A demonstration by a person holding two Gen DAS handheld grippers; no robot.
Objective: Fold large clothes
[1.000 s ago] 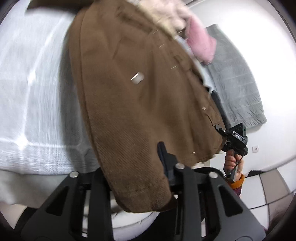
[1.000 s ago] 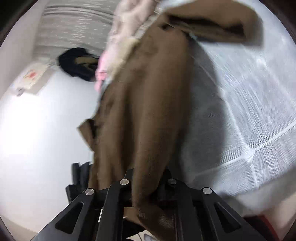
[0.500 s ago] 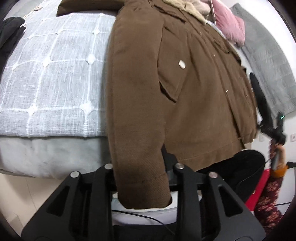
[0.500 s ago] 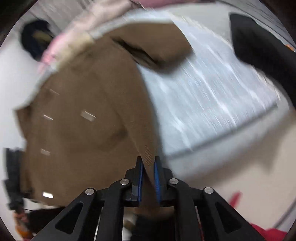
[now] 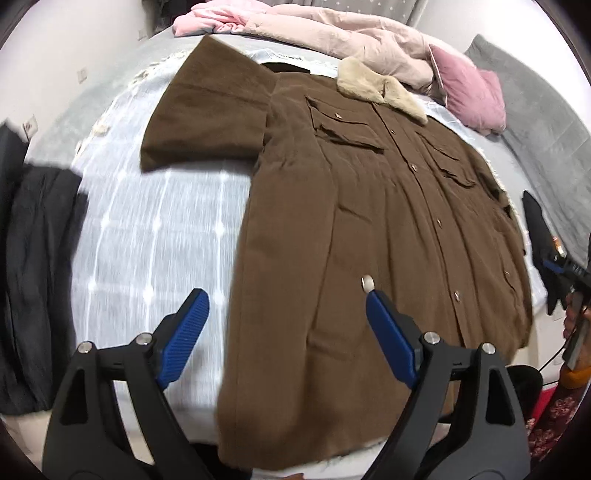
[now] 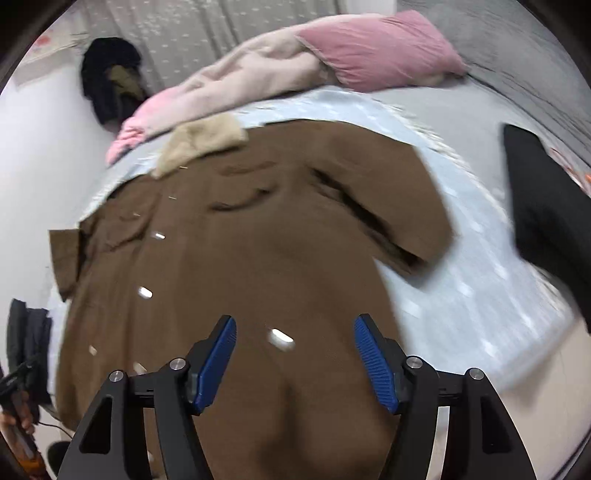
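A large brown coat [image 5: 369,229] with a beige fur collar [image 5: 380,92] lies spread front-up on the bed, buttons closed, one sleeve [image 5: 207,110] stretched out to the left. Its hem hangs over the near bed edge. My left gripper [image 5: 286,306] is open and empty above the coat's lower left part. In the right wrist view the same coat [image 6: 240,258] fills the middle, and my right gripper [image 6: 295,332] is open and empty above its lower part.
The bed has a pale blue checked cover [image 5: 155,236]. A pink quilt [image 5: 332,33] and pink pillow [image 5: 469,92] lie at the head. Dark clothes [image 5: 33,266] lie at the left, a black garment [image 6: 546,206] at the right. A grey blanket [image 5: 546,125] lies beyond.
Both grippers were shut on the coat's hem edges while it was swung onto the bed; now both have opened and let go, and the coat lies flat.
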